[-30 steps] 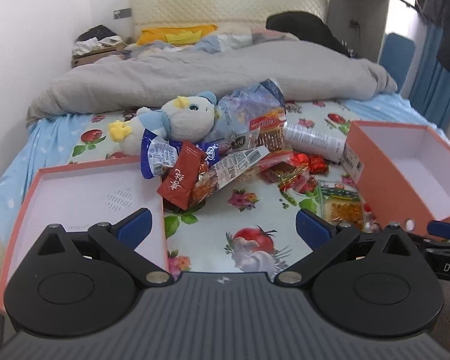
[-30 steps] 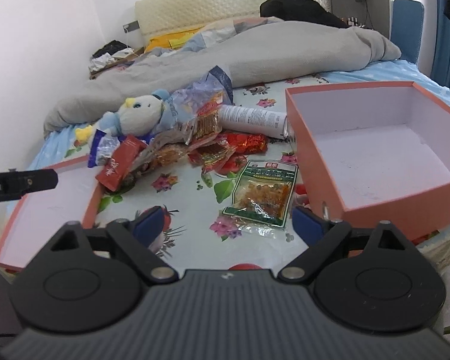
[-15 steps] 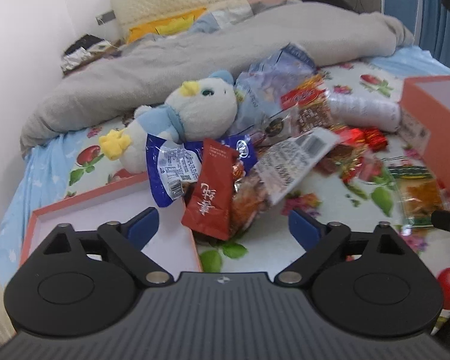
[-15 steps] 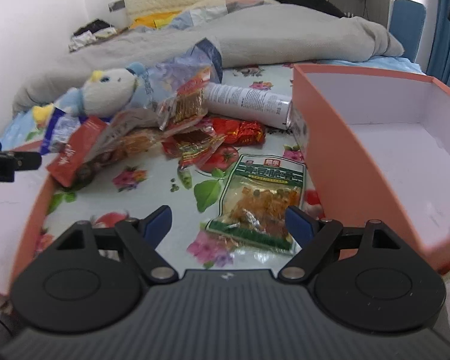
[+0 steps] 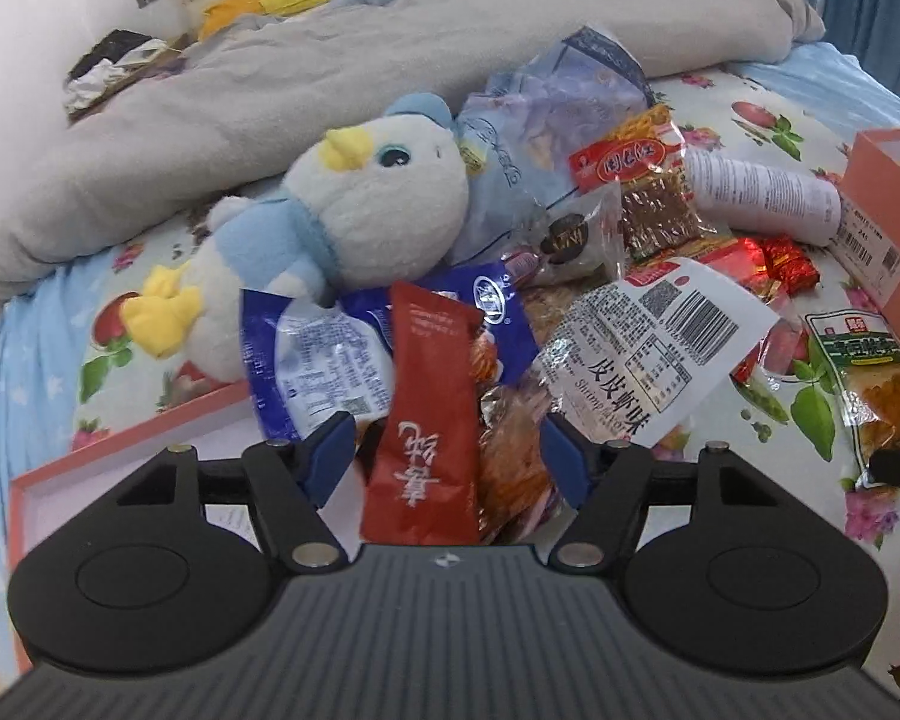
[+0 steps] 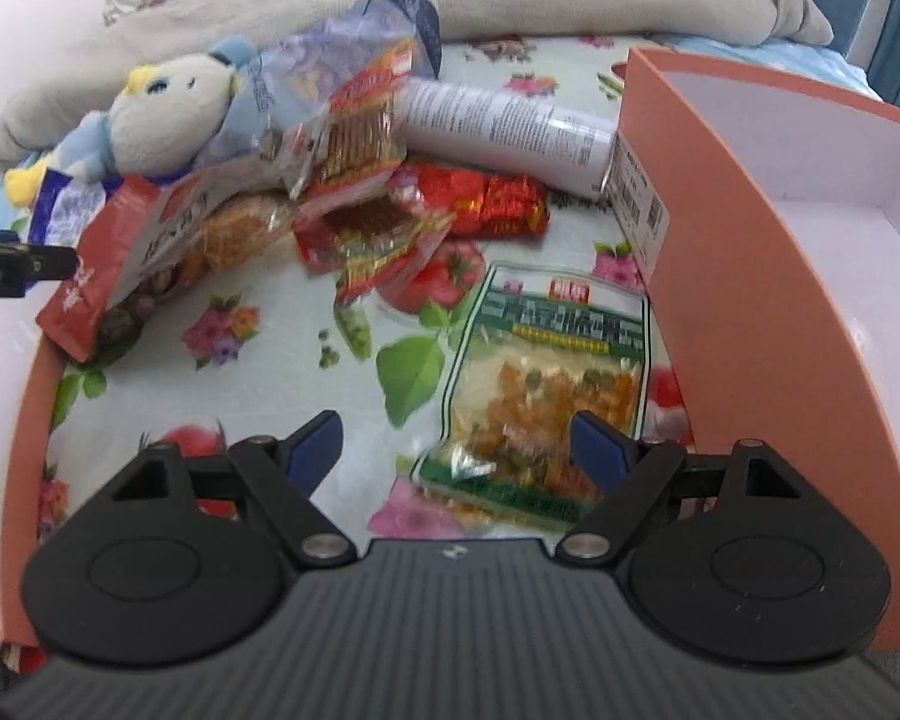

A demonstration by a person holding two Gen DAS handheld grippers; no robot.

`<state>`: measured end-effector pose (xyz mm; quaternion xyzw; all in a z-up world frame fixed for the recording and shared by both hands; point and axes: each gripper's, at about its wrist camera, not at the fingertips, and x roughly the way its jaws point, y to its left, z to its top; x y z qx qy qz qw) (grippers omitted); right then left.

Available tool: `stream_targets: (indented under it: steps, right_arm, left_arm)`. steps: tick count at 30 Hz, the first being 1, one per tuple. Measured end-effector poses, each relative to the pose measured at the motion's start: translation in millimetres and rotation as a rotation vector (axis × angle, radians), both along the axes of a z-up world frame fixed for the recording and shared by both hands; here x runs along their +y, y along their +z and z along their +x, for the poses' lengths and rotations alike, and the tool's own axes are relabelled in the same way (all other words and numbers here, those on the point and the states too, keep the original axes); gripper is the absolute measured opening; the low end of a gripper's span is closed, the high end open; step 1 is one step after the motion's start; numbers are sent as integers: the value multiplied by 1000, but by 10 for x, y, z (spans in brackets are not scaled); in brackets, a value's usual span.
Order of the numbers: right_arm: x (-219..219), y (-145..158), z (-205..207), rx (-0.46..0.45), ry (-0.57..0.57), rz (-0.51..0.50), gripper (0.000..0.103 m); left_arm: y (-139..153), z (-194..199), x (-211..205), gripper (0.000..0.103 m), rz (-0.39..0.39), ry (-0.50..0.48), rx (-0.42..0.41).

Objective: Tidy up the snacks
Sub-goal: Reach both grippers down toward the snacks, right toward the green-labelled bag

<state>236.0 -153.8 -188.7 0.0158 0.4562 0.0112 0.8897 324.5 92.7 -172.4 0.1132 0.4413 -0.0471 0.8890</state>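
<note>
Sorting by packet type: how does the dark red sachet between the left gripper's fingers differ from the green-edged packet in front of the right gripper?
The dark red sachet is opaque and narrow; the green-edged packet is wider, with a clear window showing orange pieces. The sachet leans on the snack pile; the packet lies flat on the sheet. Both sit between open, untouching jaws.

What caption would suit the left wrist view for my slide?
Left claw, jaws just narrowing but not yet gripping, straddles a dark red snack packet beside a plush penguin.
</note>
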Motion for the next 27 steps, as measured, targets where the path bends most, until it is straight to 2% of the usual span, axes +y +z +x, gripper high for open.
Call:
stream_targets:
  steps: [4,7,9,13,15,19,22,25,27]
  right_arm:
    - [-30,-44,22,-48,-25,-63,84]
    - [-71,-178,61,-17,-68,-75,84]
    - [-90,-243,64,-2,-87,-74,84]
    - [-66,-339,35,-27,-103,-105,84]
    - [-54,-369,19,-47,-111,-137,87]
    - [-50,-407,47,-49,-105,-131,91]
    - [-103,-432,83,-32,-97,-81,93]
    - [-108,-431,93,-22,-76,-73,91]
    - [-122,-435,86,-27,-56,-62,88]
  left_arm:
    - [-64,40,-60,73,14,-20,-44]
    - [-187,87,-65,73,45,-20,-59]
    - [-237,97,-48,73,37,-29,-68]
    - [-386,115,-62,73,84,-55,-85]
    - [-403,124,-47,73,80,-57,-98]
    - [-443,155,-51,73,112,-64,-117]
    - [-473,197,-42,73,130,-55,-114]
    - [-496,262,-9,71,126,-27,-99]
    - [-538,292,-23,67,157,-21,-96]
